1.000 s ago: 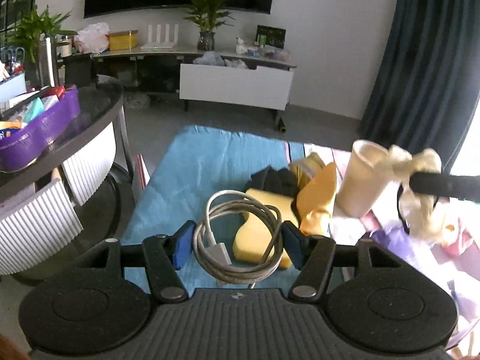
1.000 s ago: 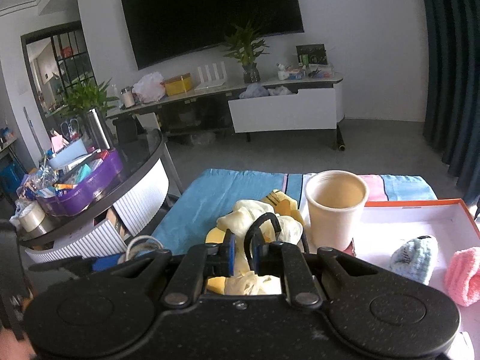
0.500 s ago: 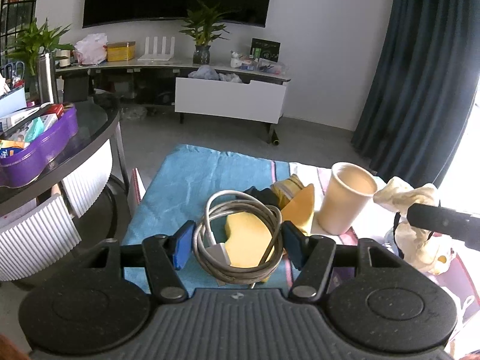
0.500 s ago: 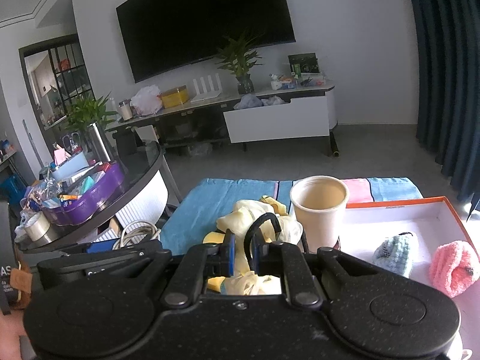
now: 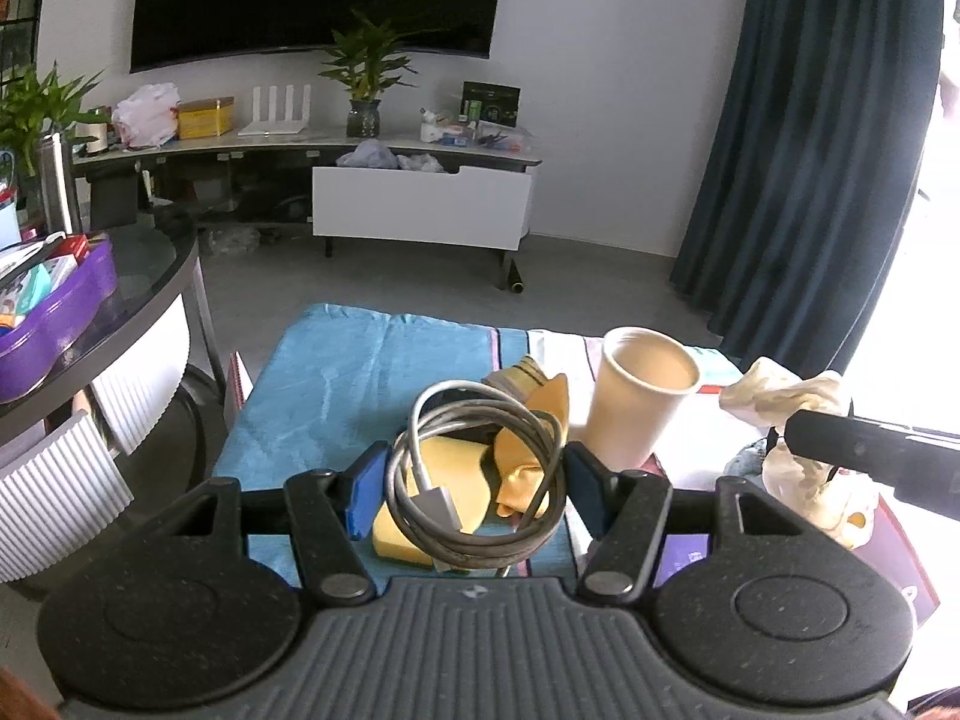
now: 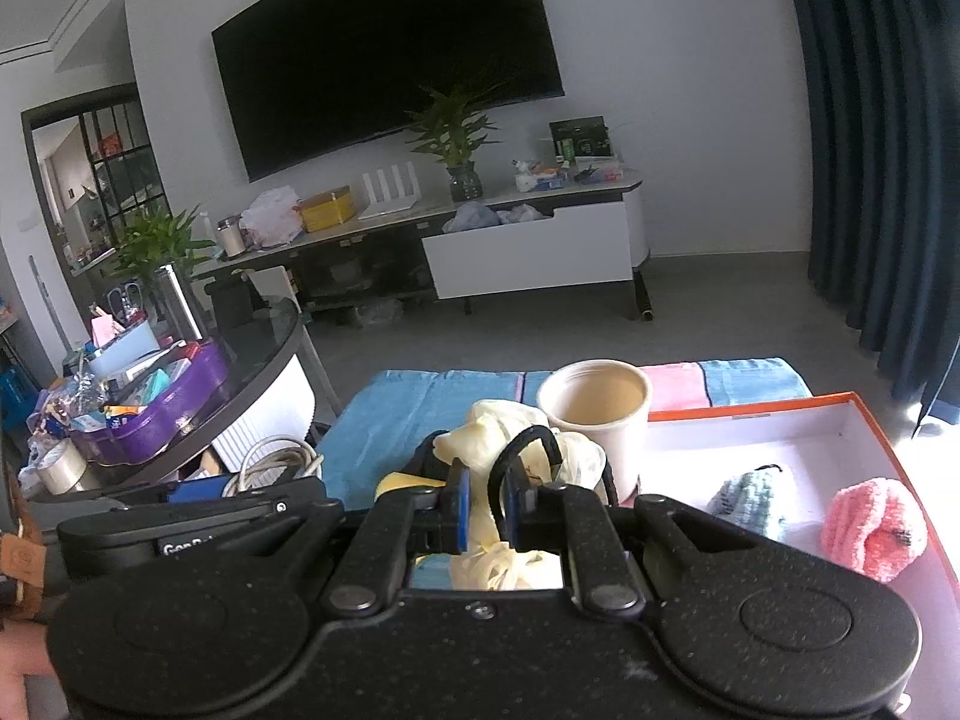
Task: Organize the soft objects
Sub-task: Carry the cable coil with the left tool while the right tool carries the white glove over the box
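Note:
My left gripper is shut on a coiled grey cable, held above the blue towel. Beneath the coil lie a yellow sponge and a yellow cloth. My right gripper is shut on a crumpled cream cloth with a black strap; the same cloth and the right gripper's arm show at the right of the left wrist view. A beige paper cup stands just behind it. The left gripper with its cable appears at lower left in the right wrist view.
An orange-rimmed white box at the right holds a light blue knitted piece and a pink knitted piece. A round glass table with a purple tray stands left. A TV cabinet lines the far wall.
Both grippers have lifted and drawn back a little with their loads. The cup and the pile on the towel now sit lower and nearer in both views; both grips are unchanged.

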`<state>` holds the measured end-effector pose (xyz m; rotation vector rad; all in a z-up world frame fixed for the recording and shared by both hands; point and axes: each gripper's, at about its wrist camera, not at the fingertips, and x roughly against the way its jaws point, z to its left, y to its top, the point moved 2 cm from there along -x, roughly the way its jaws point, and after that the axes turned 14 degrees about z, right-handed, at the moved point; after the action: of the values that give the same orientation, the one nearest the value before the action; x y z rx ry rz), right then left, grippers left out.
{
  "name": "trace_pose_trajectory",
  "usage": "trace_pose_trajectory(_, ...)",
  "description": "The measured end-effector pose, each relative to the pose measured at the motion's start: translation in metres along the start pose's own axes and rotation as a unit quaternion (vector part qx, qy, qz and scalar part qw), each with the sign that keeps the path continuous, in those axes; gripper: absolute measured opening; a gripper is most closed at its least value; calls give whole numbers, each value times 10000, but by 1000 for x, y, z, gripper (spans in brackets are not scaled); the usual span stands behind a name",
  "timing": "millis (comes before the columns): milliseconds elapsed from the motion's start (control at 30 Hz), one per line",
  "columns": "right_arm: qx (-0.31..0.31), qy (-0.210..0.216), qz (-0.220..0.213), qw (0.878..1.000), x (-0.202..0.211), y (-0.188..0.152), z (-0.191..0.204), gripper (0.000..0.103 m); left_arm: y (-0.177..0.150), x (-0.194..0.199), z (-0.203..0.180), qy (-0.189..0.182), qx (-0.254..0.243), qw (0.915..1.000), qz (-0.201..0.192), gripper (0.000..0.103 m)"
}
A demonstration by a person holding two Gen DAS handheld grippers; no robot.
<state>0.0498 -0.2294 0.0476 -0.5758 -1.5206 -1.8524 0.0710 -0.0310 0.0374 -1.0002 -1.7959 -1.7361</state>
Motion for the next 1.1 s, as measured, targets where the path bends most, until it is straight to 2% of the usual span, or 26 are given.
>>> trace_pose_trajectory(1100,-404,-510,-116,9978,18,-8,-50,15,1,-9,-48,-216,-510,9984,84,63)
